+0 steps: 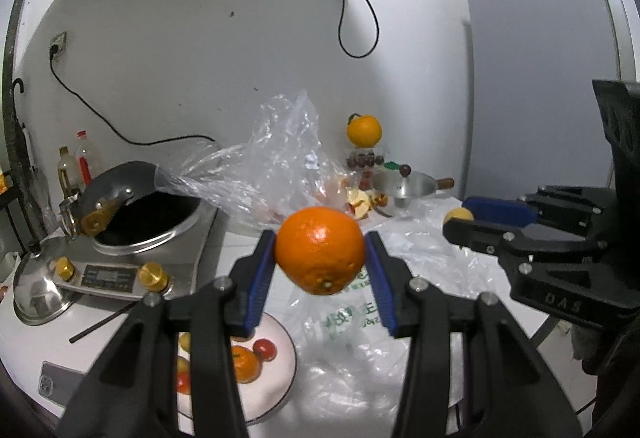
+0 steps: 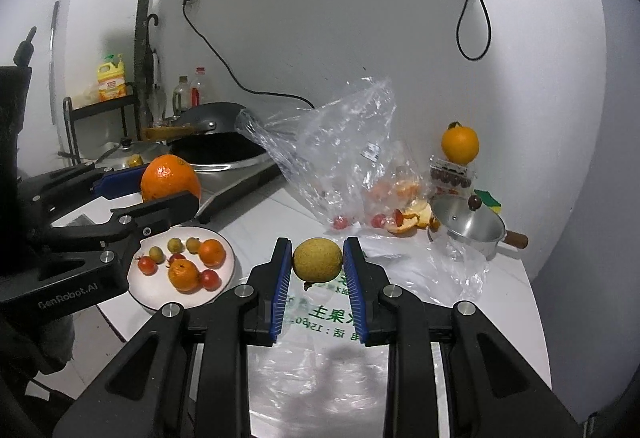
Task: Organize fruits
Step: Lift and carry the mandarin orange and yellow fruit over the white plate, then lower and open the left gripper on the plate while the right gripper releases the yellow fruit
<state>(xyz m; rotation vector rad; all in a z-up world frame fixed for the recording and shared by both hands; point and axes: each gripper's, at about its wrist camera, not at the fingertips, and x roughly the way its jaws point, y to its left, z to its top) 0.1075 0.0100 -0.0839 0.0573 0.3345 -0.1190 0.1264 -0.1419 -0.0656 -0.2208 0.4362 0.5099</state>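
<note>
My left gripper is shut on a large orange, held in the air above the counter; the same orange shows at the left of the right wrist view. My right gripper is shut on a small yellow-green round fruit, also lifted; it peeks out as a yellow ball at the right of the left wrist view. A white plate below the left gripper holds several small oranges, tomatoes and yellow-green fruits. Another orange sits on a jar at the back.
A clear plastic bag with more fruit and peels lies mid-counter, a printed bag flat beneath my grippers. A wok on a cooker stands left, a steel lid beside it, a small pot at right.
</note>
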